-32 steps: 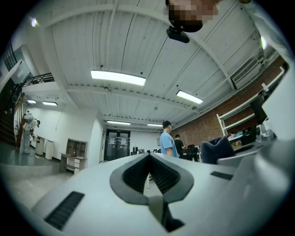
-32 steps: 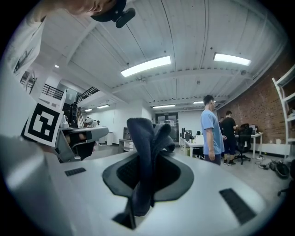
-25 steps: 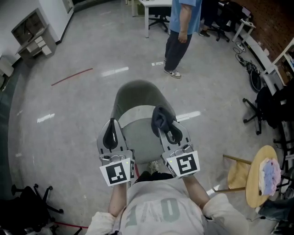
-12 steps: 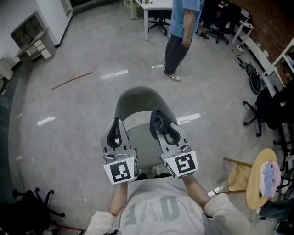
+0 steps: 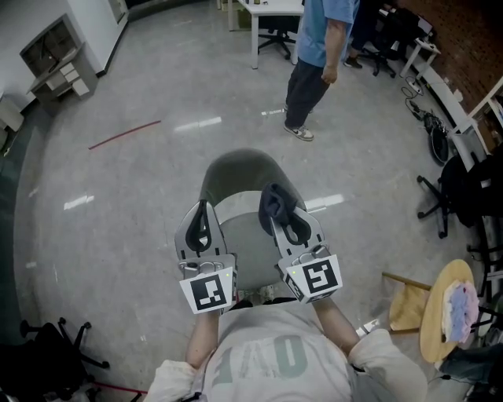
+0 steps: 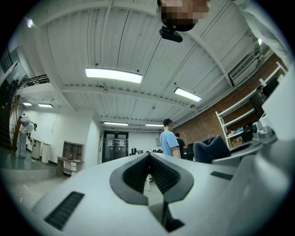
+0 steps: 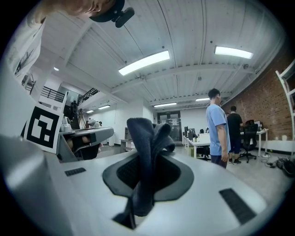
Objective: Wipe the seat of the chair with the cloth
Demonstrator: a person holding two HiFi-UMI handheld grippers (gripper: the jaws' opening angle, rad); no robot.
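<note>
**Head view.** A grey-green upholstered chair (image 5: pixel 236 169) with a rounded backrest stands on the polished grey floor (image 5: pixel 102 220), directly in front of the person. Both grippers are held over its seat (image 5: pixel 245 243). The left tool (image 5: pixel 203 222), a grey two-jaw gripper with a marker cube, is on the left. The right tool (image 5: pixel 289 226), of the same build, is on the right. A bunched dark blue cloth (image 5: pixel 273 200) stands out of the tip of the right tool, above the far right part of the seat. A person in a blue shirt (image 5: pixel 321 55) stands beyond the chair, near a white table (image 5: pixel 271 9). A round wooden stool (image 5: pixel 440 310) with a pale bundle on it stands at the right edge.

**Left gripper view.** The left tool (image 6: pixel 148 159) points up and forward into the room. Its ribbed dark pads (image 6: pixel 163 177) meet at the tip and nothing sits between them. The cloth (image 6: pixel 211 148) shows at the right, just beside this tool. The person in the blue shirt (image 6: pixel 168 140) stands behind.

**Right gripper view.** The right tool (image 7: pixel 150 173) is clamped on the cloth (image 7: pixel 146 143). The cloth runs down between the pads and rises in folds above them. The left tool's marker cube (image 7: pixel 43 127) shows at the left. The person in the blue shirt (image 7: pixel 216 133) stands at the right.
</note>
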